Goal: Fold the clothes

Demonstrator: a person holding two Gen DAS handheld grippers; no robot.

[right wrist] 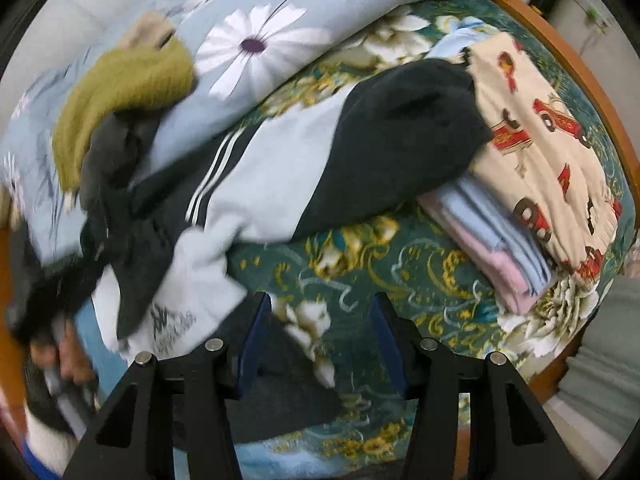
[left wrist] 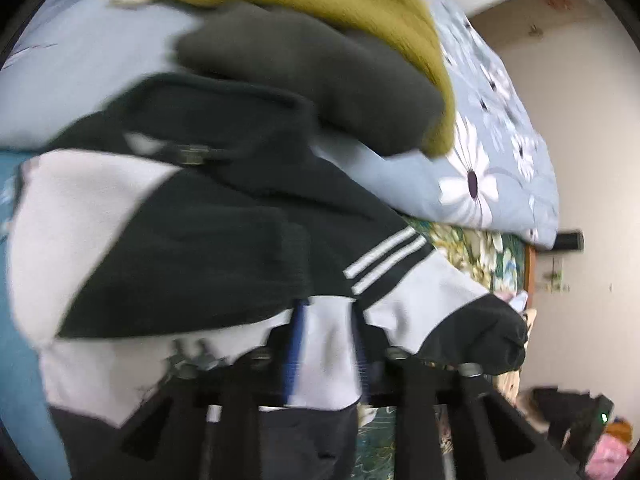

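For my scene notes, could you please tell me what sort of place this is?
Most likely a bedroom at home: a flowered quilt is bunched on a bed with a wooden edge, and folded clothes sit stacked on the patterned bedcover.

My left claw [left wrist: 324, 344] points steeply down, its jaws partly apart. The blue pads [left wrist: 294, 344] are blurred, and light cloth fills the gap between them; I cannot tell whether they press on it.

My right claw [right wrist: 320, 336] points almost straight down with its jaws standing apart, the blue pads [right wrist: 256, 340] clear of each other and nothing gripped between them.

At the lower left of the right view I see a hand [right wrist: 70, 354] wrapped around a grey handle, blurred.
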